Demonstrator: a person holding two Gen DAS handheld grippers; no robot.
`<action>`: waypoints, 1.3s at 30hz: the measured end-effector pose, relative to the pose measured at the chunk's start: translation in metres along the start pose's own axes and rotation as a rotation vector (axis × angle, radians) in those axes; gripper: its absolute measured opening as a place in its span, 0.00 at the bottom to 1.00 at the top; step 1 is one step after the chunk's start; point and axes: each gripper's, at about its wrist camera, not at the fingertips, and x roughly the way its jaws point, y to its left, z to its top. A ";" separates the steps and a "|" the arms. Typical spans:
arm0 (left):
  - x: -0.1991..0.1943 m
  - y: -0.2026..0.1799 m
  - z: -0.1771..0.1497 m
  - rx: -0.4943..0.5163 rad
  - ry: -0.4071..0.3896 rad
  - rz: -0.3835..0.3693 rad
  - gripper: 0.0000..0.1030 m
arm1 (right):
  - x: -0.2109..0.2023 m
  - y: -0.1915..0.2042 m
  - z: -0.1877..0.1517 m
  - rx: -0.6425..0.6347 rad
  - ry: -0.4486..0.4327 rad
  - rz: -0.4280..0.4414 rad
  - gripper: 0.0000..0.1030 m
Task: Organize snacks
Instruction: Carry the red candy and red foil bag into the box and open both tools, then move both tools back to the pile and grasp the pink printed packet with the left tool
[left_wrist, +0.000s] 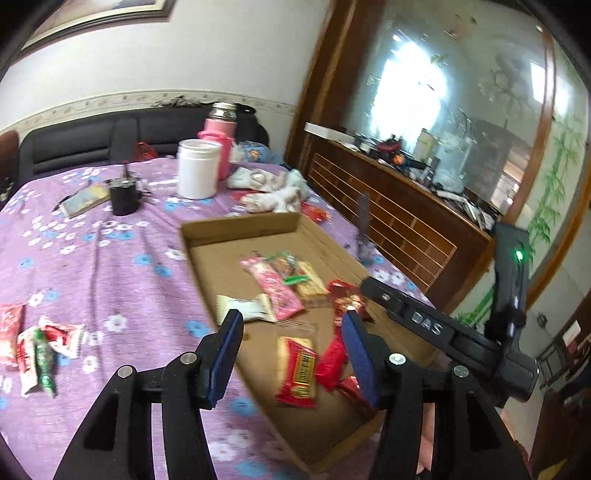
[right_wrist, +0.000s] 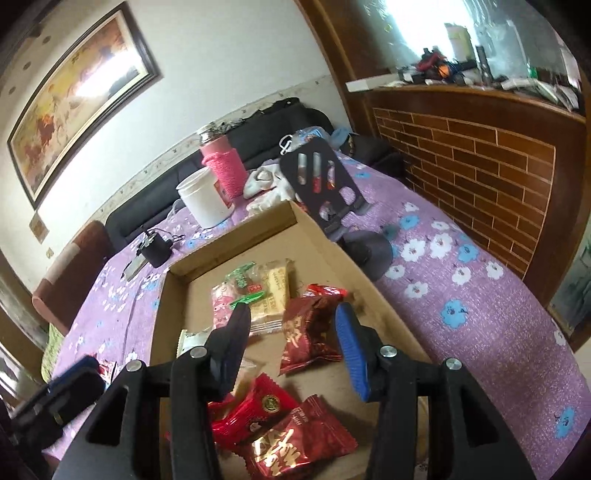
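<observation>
Left wrist view: left gripper (left_wrist: 291, 325) partly spread, nothing between its blue pads, hovering over the near left rim of the cardboard tray (left_wrist: 236, 227). Right gripper (right_wrist: 293, 314) likewise parted and empty, above a dark red snack packet (right_wrist: 310, 332) lying in the tray. More snacks (left_wrist: 280, 288) sit mid-tray. Loose snack packets (left_wrist: 40, 343) lie on the purple floral tablecloth (left_wrist: 110, 266), left of the tray. White jar (left_wrist: 197, 168) and pink bottle (left_wrist: 221, 136) stand far.
</observation>
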 end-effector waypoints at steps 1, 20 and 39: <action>-0.003 0.006 0.001 -0.012 -0.004 0.010 0.57 | 0.000 0.002 0.000 -0.013 -0.002 0.001 0.48; -0.088 0.153 0.008 -0.266 -0.115 0.285 0.57 | -0.013 0.139 -0.016 -0.331 0.153 0.215 0.50; -0.067 0.288 -0.017 -0.482 0.095 0.456 0.57 | 0.074 0.245 -0.078 -0.400 0.317 0.402 0.50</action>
